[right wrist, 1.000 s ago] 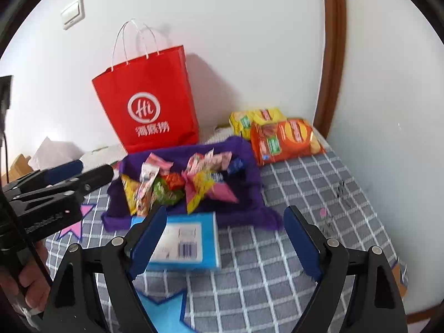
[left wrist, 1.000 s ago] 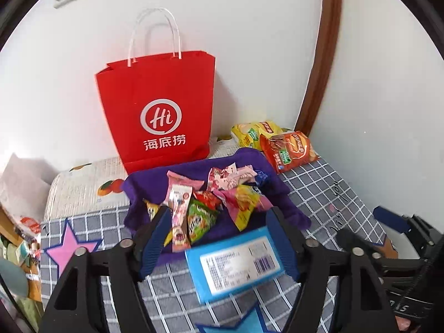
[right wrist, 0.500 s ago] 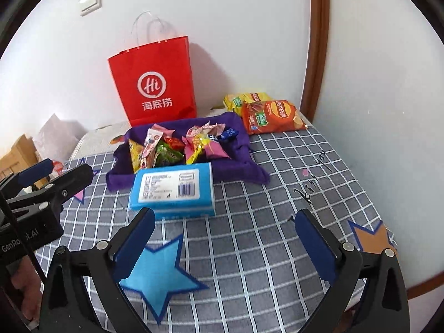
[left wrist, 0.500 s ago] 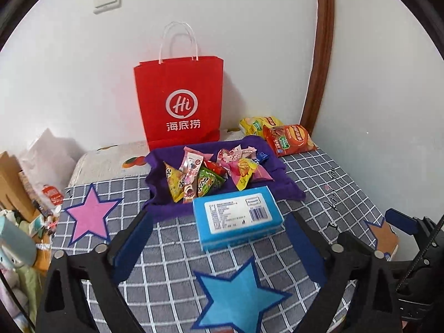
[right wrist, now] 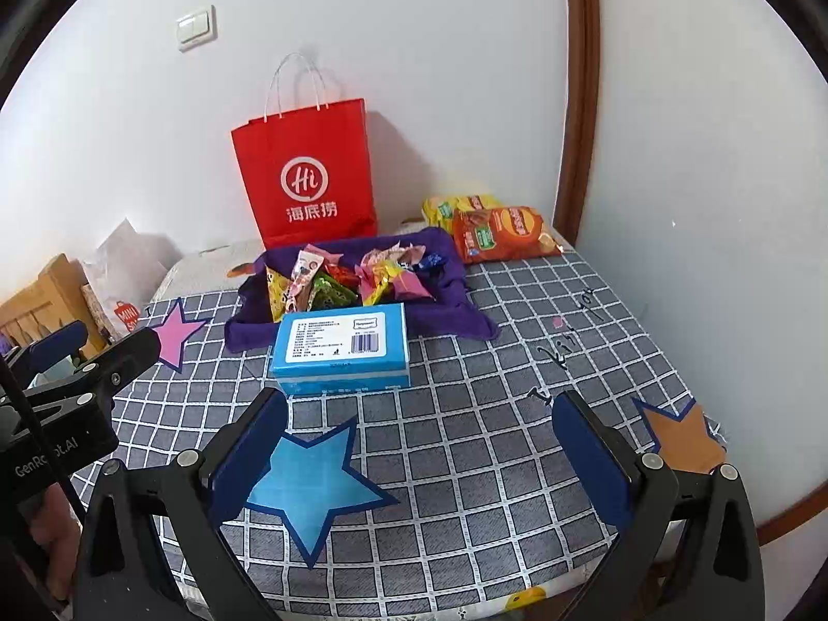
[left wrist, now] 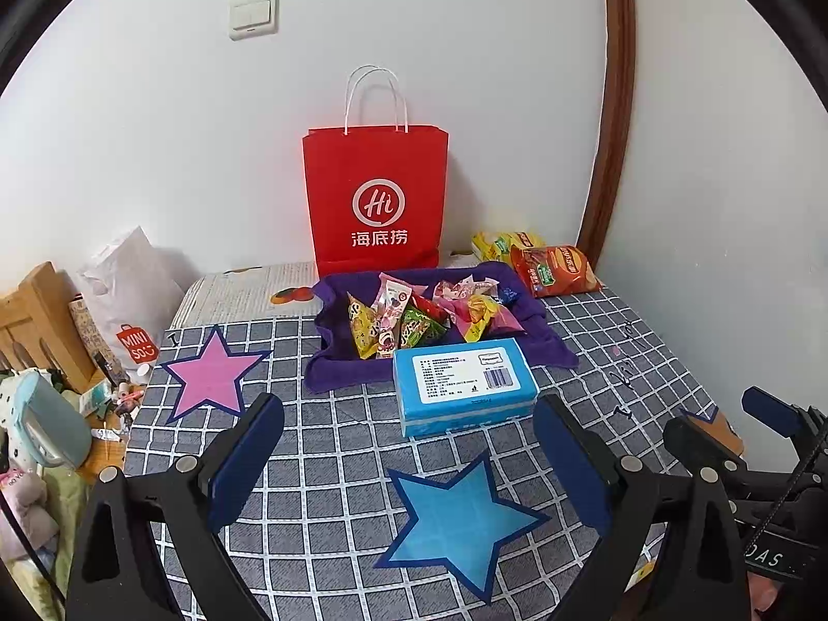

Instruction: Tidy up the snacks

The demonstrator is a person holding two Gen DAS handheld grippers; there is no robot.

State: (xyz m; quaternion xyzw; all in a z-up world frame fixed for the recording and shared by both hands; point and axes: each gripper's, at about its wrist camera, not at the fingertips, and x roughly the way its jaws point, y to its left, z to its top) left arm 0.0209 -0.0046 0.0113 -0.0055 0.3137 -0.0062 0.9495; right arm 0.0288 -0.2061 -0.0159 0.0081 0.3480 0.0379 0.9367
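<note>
A purple cloth holds a heap of small snack packets. A blue box lies flat in front of it. Two chip bags, orange and yellow, lie at the back right. A red paper bag stands against the wall. My left gripper is open and empty, held back from the box. My right gripper is open and empty, also short of the box.
A checked cloth with star patches covers the table. White walls and a brown door frame close the back and right. Clutter, a white Miniso bag and a wooden crate stand left.
Both grippers have pulled back and up from the table. The left gripper let go of the blue box, which now lies in front of the purple cloth.
</note>
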